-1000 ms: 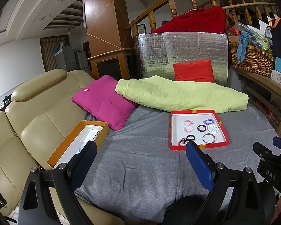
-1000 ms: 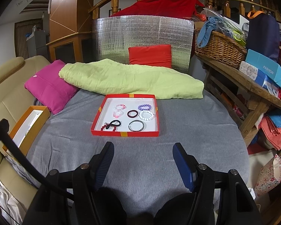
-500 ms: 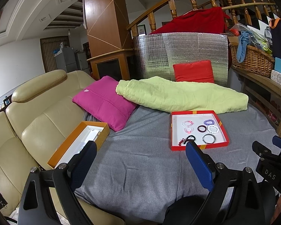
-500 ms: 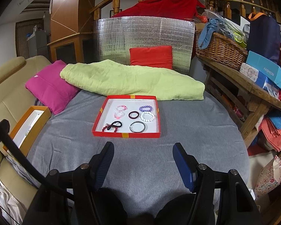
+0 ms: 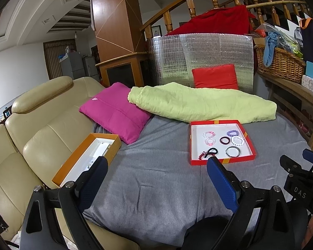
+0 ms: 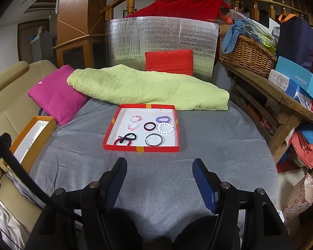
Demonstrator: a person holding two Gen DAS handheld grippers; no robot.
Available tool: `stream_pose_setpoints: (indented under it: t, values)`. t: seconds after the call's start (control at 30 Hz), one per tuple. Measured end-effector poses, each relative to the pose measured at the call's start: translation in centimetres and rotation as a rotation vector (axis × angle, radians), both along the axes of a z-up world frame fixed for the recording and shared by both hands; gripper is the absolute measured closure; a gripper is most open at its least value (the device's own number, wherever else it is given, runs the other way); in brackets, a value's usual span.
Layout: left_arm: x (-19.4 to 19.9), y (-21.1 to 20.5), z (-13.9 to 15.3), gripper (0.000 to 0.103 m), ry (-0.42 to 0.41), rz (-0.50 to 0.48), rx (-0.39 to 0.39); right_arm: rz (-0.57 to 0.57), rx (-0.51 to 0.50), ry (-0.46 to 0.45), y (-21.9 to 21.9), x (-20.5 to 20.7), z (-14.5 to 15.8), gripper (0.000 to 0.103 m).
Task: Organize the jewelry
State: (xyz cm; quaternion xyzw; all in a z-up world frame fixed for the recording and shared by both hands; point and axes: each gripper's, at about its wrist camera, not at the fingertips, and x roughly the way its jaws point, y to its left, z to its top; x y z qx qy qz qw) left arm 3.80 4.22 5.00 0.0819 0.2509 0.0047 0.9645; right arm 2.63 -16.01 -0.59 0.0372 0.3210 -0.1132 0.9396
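A red tray (image 6: 141,148) with a white floor sits on the grey cloth and holds several bracelets: pink (image 6: 134,122), purple (image 6: 163,119), white beaded (image 6: 165,128), a dark ring (image 6: 149,126), a grey bangle (image 6: 154,139), a black band (image 6: 129,137). The tray also shows in the left wrist view (image 5: 222,161). An open orange box (image 5: 84,160) with a white lining lies at the left, also in the right wrist view (image 6: 30,140). My left gripper (image 5: 156,166) is open and empty. My right gripper (image 6: 159,165) is open and empty, short of the tray.
A pink cushion (image 6: 56,95), a green blanket (image 6: 148,89) and a red cushion (image 6: 169,62) lie behind the tray. A beige sofa (image 5: 37,120) is at the left. A wooden bench (image 6: 281,98) with a wicker basket (image 6: 246,56) and boxes stands at the right.
The right gripper has edged slightly forward toward the tray. The left gripper has barely moved. Both stay open.
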Motion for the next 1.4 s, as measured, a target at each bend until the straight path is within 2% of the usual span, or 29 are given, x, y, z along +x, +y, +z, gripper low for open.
stream_pose_setpoints:
  t: [0.67,0.9,1.13,1.4]
  values:
    - [5.6,-1.7,-1.9,0.007,0.077,0.022,0.020,0.022,0.048,0.068,-1.6,6.2,-3.0,0.034]
    - [4.8,-1.6,-1.8,0.007,0.072,0.011,0.019,0.020,0.048,0.063,-1.3,6.1,-2.8,0.034]
    - [3.5,-1.3,-1.0,0.007,0.043,-0.001,0.008,0.007,0.033,0.021,-0.8,4.2,-1.3,0.034]
    - [4.8,-1.6,-1.6,0.007,0.060,0.005,0.012,0.032,0.025,0.033,-0.1,5.3,-1.7,0.034]
